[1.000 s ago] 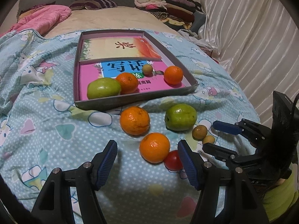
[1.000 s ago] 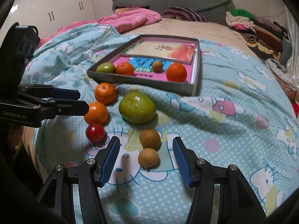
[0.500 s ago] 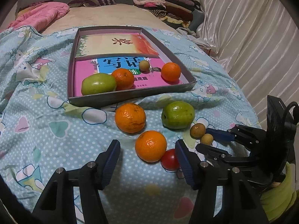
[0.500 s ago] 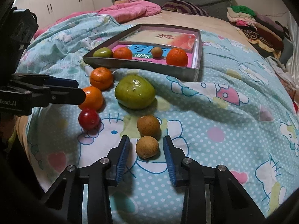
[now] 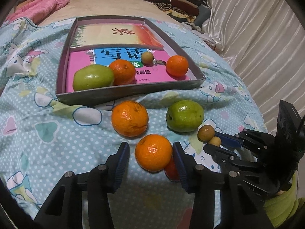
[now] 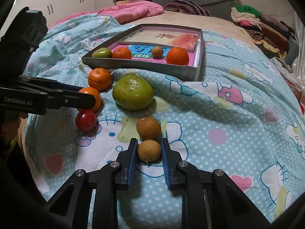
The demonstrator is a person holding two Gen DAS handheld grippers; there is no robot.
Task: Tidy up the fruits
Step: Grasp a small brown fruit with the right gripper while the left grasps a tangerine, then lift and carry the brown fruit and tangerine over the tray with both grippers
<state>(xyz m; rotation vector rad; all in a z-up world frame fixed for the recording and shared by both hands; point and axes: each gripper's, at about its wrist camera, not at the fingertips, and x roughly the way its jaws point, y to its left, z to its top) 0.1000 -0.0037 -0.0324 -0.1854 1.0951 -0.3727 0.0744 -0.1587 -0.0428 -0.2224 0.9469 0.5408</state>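
left gripper (image 5: 150,153) fingers open around near orange (image 5: 153,152) on the bed (image 6: 219,114), not clamped. right gripper (image 6: 149,150) fingers closed on small brown fruit (image 6: 149,150), stem end toward camera. left gripper body reads "genrobot.ai". tray (image 5: 131,93) books show chinese print.

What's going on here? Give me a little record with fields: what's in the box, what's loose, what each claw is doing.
Setting: bed with a cartoon-print quilt
Box: two oranges, one green fruit, one small brown fruit, lying on books
Loose on quilt: two oranges, a green fruit, a red fruit, two small brown fruits
Left claw: open, fingers either side of the near orange
Right claw: nearly closed around the near brown fruit; contact unclear
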